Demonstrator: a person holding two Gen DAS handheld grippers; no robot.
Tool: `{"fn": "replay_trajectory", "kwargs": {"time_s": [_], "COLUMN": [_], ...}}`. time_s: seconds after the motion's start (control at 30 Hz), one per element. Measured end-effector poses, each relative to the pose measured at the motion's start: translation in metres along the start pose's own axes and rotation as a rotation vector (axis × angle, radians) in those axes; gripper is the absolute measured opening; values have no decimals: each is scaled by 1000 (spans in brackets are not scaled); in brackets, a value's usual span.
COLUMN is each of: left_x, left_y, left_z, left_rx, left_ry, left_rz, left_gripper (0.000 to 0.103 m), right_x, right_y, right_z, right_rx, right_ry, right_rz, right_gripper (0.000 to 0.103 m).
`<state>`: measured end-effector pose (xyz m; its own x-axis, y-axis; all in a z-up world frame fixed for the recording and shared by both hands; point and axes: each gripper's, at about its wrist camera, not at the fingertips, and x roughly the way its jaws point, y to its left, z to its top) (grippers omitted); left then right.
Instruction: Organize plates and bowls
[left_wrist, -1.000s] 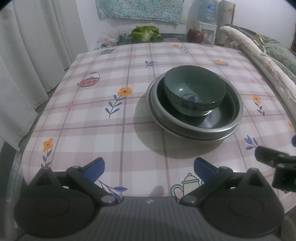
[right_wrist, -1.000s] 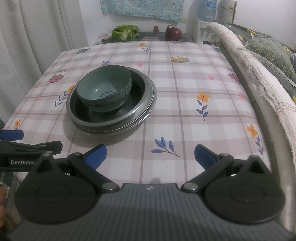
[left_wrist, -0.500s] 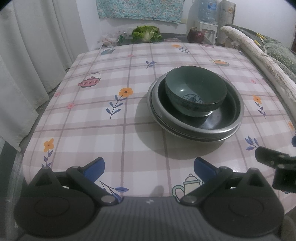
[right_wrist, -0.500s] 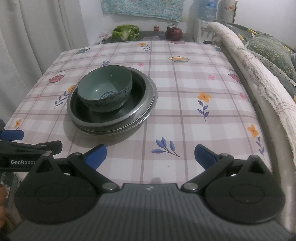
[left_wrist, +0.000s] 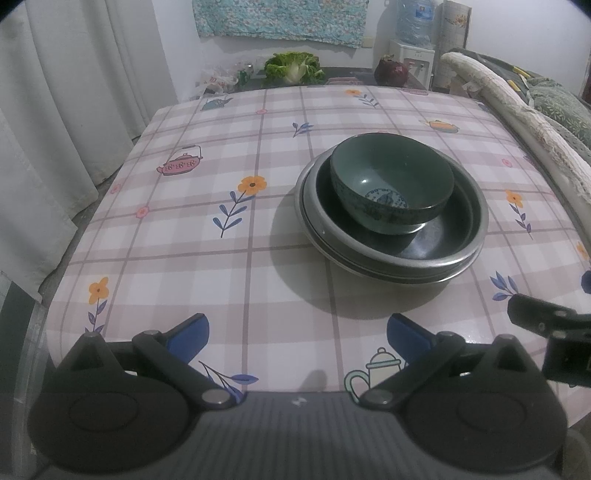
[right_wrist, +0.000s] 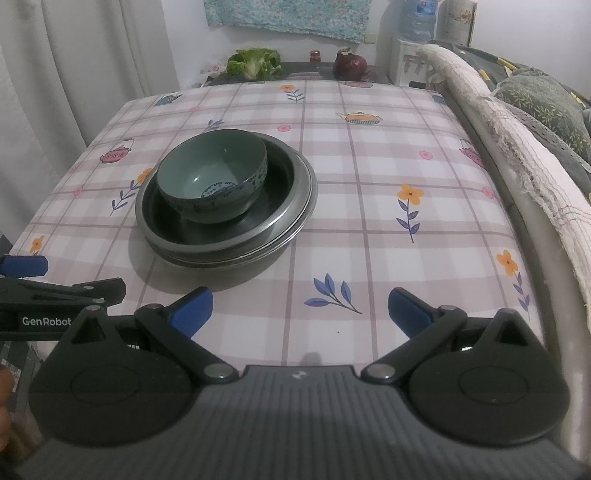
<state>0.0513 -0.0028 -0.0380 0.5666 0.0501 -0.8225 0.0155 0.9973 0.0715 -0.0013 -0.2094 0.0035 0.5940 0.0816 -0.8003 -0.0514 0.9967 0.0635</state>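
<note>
Bowl (left_wrist: 391, 184) first: through my left wrist camera the green bowl sits upright inside a stack of metal plates (left_wrist: 476, 236), at about one o'clock from my left gripper (left_wrist: 297, 334). The bowl rests toward the far left of the top plate, and a blue pattern shows on its inner bottom. The stack stands on a checked tablecloth (left_wrist: 221, 277) printed with flowers and teapots. My left jaws stand wide apart with nothing between them, low over the near edge of the table, well apart from the plates. At three o'clock, part of my right gripper pokes into the frame. At twelve o'clock, past the table, a head of lettuce (left_wrist: 293, 66) lies on a dark surface.

Through my right wrist camera the same bowl (right_wrist: 214, 181) and plates (right_wrist: 295, 221) lie at about eleven o'clock from my right gripper (right_wrist: 299, 310). These jaws are also spread wide and hold nothing, hanging above the near edge of the tablecloth (right_wrist: 369, 240). At nine o'clock my left gripper shows side-on. A cloth-draped rail (right_wrist: 517, 147) runs along the table's edge from one to three o'clock.
</note>
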Motion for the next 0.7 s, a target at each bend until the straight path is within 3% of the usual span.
{"fn": "replay_trajectory", "kwargs": {"time_s": [0.7], "left_x": [0], "left_y": [2], "left_z": [0], "left_rx": [-2], "left_ry": [0], "left_rz": [2], "left_gripper": [103], "right_x": [0], "right_y": [1], "right_z": [-1], "right_rx": [0], "right_ry": [2], "right_rz": [1], "right_gripper": [102]}}
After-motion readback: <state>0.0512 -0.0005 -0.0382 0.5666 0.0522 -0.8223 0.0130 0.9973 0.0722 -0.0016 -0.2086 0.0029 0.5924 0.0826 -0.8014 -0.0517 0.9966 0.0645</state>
